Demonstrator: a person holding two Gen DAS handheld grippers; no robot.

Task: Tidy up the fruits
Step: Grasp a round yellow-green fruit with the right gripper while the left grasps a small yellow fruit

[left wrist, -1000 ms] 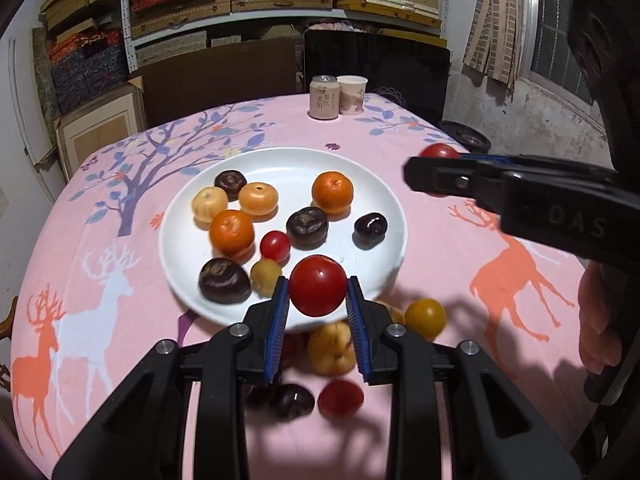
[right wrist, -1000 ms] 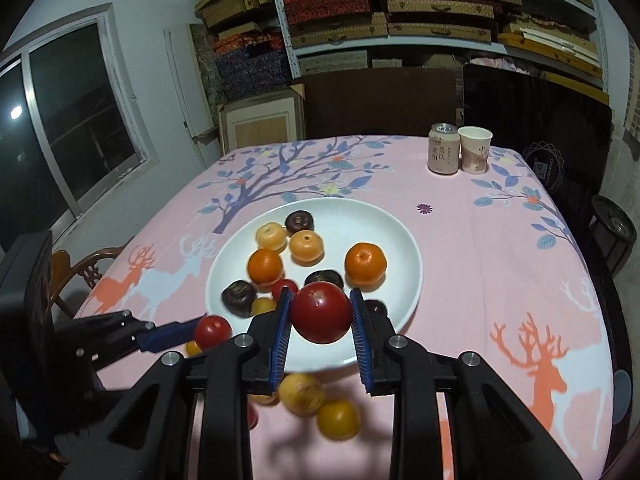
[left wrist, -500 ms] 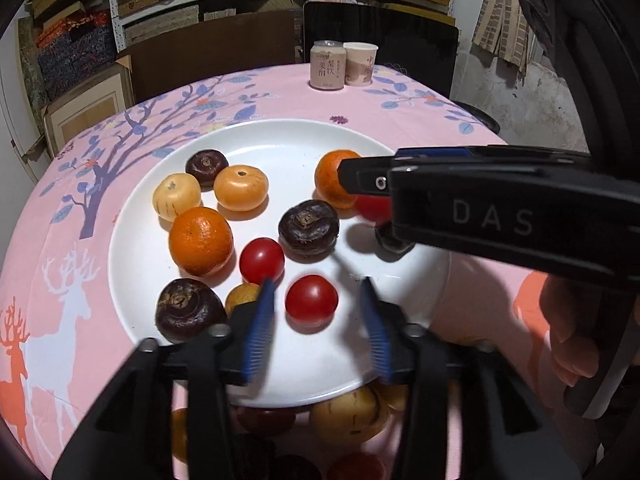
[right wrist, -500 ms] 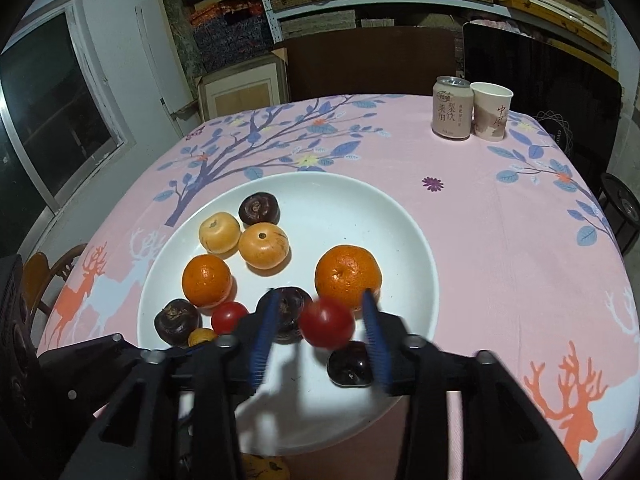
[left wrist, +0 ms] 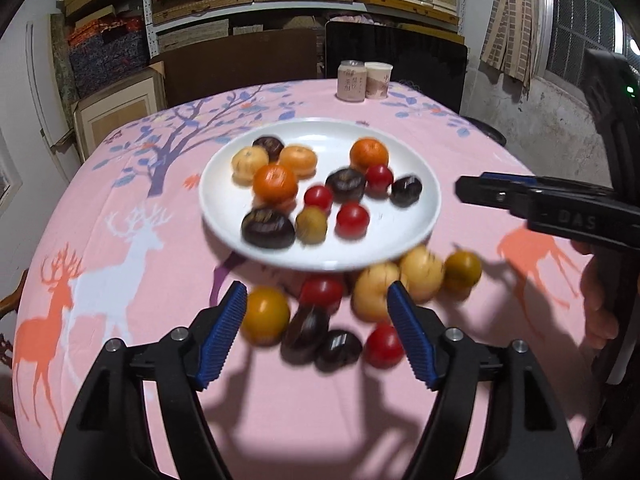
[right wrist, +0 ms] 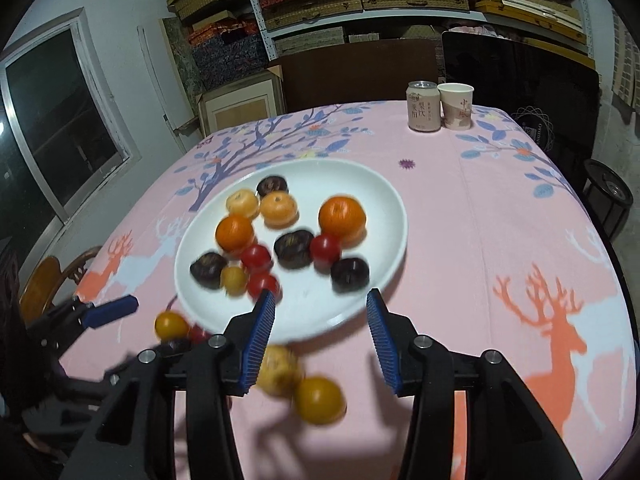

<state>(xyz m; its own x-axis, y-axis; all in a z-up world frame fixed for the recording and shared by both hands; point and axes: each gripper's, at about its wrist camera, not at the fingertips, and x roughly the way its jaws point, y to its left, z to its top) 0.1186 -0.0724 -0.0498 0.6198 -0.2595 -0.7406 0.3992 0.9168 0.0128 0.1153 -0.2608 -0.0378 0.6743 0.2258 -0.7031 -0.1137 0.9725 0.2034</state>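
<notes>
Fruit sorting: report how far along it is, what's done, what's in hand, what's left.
Done: about a dozen fruits, oranges, red tomatoes and dark ones, lie on the round white plate. In hand: nothing; the left hand-held gripper is opening above the loose pile, and the right hand-held gripper stands open and empty. Left: about nine fruits on the pink tablecloth, such as a yellow-orange fruit.

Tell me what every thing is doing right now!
left gripper: jaws opening, holding nothing.
right gripper: open, empty.
white plate: upright, holding fruit.
loose fruits: on the tablecloth, not yet plated.
can: standing upright.
paper cup: standing upright beside the can.
</notes>
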